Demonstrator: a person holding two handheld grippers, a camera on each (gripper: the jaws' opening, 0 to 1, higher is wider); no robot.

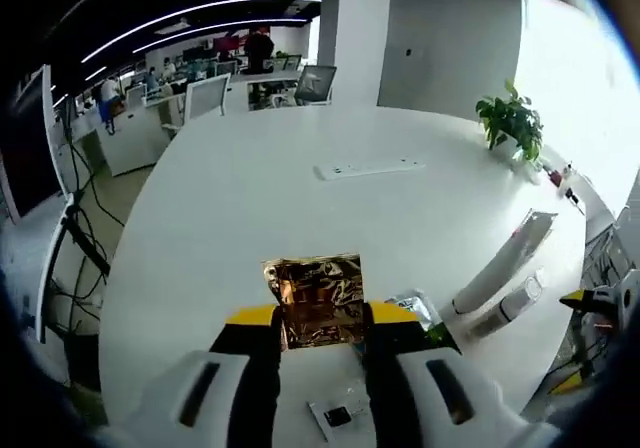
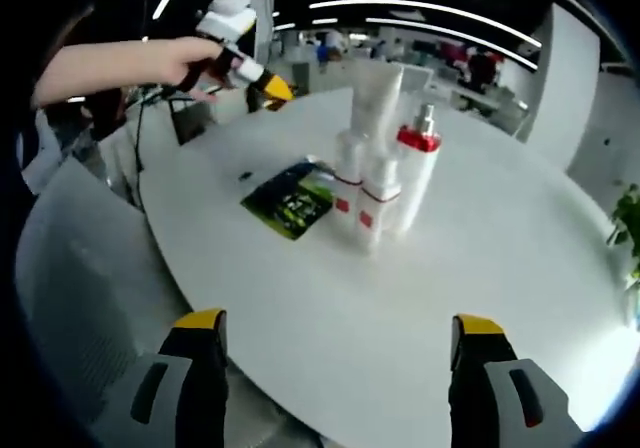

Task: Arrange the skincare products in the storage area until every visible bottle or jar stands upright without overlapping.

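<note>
A crinkled, shiny gold foil sachet [image 1: 318, 301] reflects light, and the dark green sachet [image 2: 291, 199] looks glossy too. The white plastic bottles with red bands [image 2: 364, 193] appear smooth, standing on a smooth matt white tabletop [image 2: 480, 238].

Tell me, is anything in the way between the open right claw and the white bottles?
Nothing visible is. In the right gripper view, bare white table lies between the right claw and the standing bottles. The dark green sachet lies flat beside them, off to one side, not in the path.
</note>
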